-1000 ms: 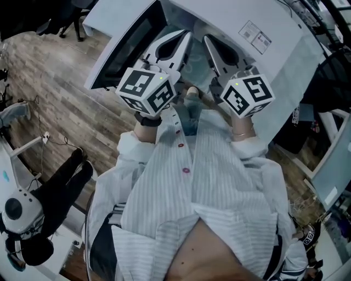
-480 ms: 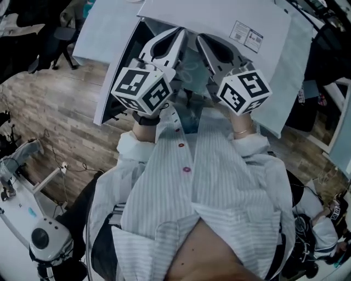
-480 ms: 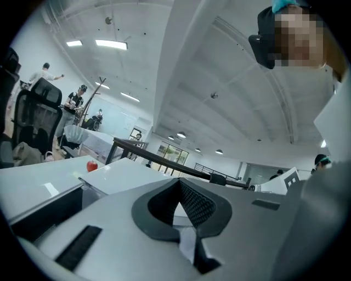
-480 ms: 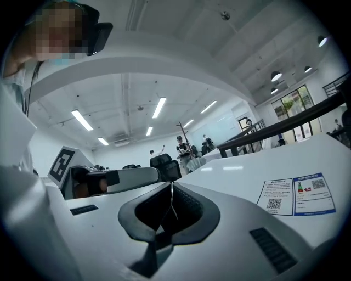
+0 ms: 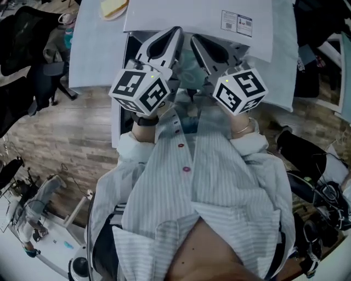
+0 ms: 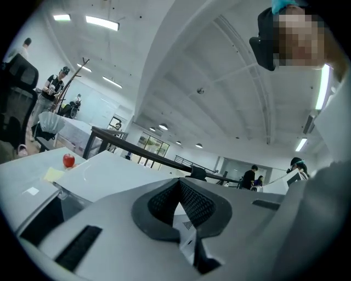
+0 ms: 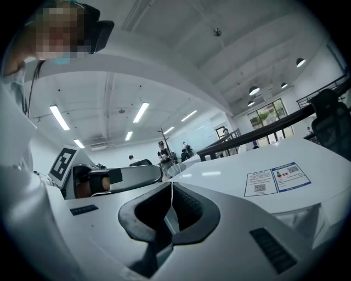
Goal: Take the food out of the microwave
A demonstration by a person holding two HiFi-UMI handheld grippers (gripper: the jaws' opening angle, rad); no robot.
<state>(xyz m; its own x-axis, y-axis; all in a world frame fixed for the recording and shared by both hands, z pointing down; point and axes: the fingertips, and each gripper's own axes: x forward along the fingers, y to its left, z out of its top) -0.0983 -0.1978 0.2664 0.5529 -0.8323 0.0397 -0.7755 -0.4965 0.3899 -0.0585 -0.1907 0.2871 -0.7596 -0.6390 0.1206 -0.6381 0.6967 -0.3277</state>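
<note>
Since I am looking almost straight down, my striped shirt fills the lower half of the head view. Just above it the two claws sit side by side, pointing at the microwave. My left claw is squeezed fully together with nothing between its pads. My right claw is likewise pressed closed and empty. Beyond their tips stands the white microwave, with a printed label on its top toward the upper right and its door swung open at the left of the frame. In the opening between the claws I see a pale greenish, see-through shape that I cannot name, so I cannot tell whether food sits inside. Farther off, at the upper left, a plate of pale yellow food rests on the table beside the microwave. My left claw's view also shows a red apple on that table. Wooden floor lies at the left edge.
</note>
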